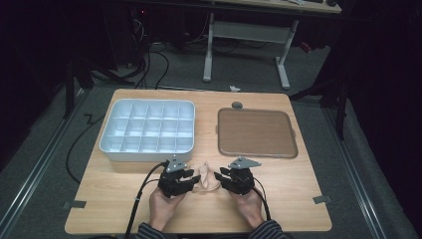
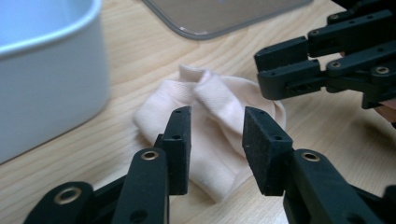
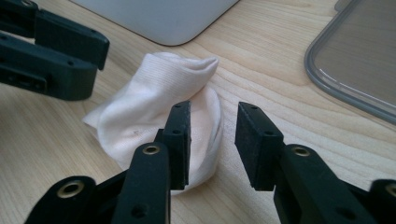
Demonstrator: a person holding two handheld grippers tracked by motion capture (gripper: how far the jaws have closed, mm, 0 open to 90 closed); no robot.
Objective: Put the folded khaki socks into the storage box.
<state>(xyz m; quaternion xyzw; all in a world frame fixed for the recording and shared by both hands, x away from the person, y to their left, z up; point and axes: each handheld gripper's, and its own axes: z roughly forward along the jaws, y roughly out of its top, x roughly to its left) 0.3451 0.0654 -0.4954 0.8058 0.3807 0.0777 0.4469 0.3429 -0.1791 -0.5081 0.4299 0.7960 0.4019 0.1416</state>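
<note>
A small pale pink sock lies crumpled on the worktop, just in front of the white divided box and near its front right corner, with the brown lid lying well apart beyond it to the right. The left hand-held gripper and the right hand-held gripper sit close on either side of the sock, pointing in at it. Both are released: in each gripper view the black jaws stand apart with a clear gap and the cloth lies beyond them, unpinched. My guess is the sock is being folded or bundled so it will fit one of the box's compartments. To do that well, I'd go for opposite ends of the cloth rather than the heaped middle, bite a single edge with each pair of jaws low against the wood, and keep the two grippers from knocking together, since they are nearly nose to nose. A loose pinch would let the soft knit slip out.
</note>
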